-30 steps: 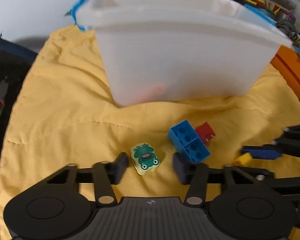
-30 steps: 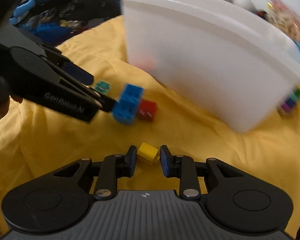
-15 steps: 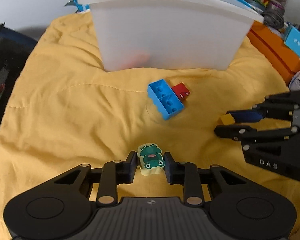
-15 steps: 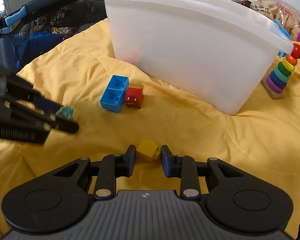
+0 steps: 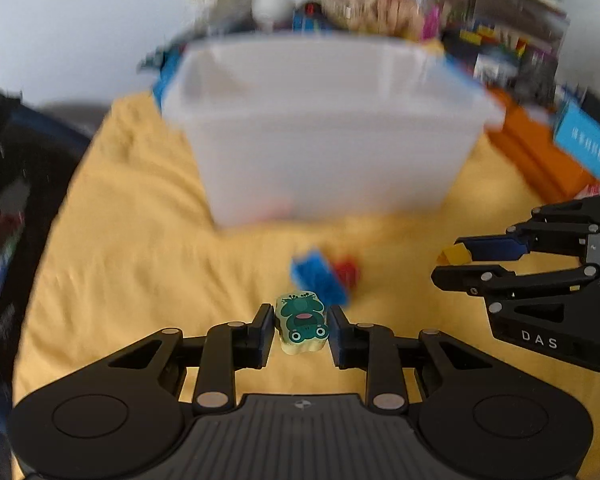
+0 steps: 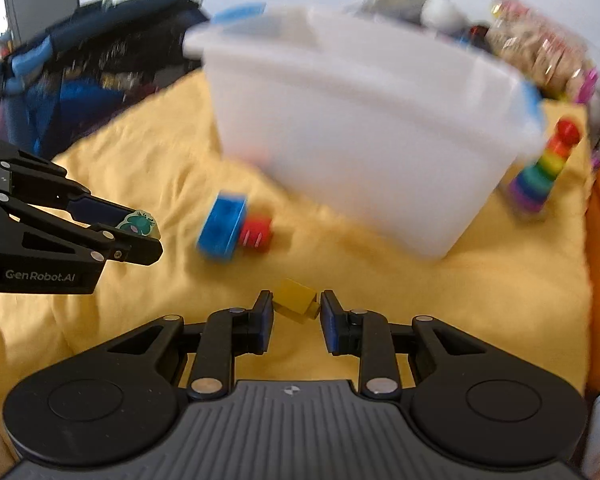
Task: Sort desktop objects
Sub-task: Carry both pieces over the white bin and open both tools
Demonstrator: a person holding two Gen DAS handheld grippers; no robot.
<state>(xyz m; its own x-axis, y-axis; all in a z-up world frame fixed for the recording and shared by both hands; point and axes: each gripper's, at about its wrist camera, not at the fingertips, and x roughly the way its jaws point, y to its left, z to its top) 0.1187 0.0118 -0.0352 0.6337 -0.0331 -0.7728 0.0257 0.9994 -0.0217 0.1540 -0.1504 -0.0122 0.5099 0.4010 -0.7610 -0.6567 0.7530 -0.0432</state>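
Both hands are now carrying something. The left gripper (image 5: 301, 330) has its jaws clamped on the small pale block with a green frog printed on it (image 5: 302, 322); a second ago those jaws stood wide on either side of the frog block as it lay on the yellow quilted cloth (image 5: 140, 240), and since then they have closed in and taken it up off the cloth. The right gripper (image 6: 296, 312) grasps the small yellow plastic brick (image 6: 296, 300), as it already did a second ago, and it too has come up a little.

From the right wrist view the frog block shows pinched at the tip of the left gripper, well above the cloth. From the left wrist view the yellow brick sits likewise between the right gripper's fingers.

The large translucent white plastic bin (image 5: 324, 132) stands ahead of both grippers, its open top now in sight. On the cloth in front of it remain the blue studded building brick (image 6: 222, 226) and the red cube brick (image 6: 255, 233), touching each other.

I judge the picking is done for these two pieces; carrying them over the rim and letting go looks like the step in hand. The blue and red bricks are left to collect. A rainbow ring-stacker toy (image 6: 544, 168) stands beside the bin.
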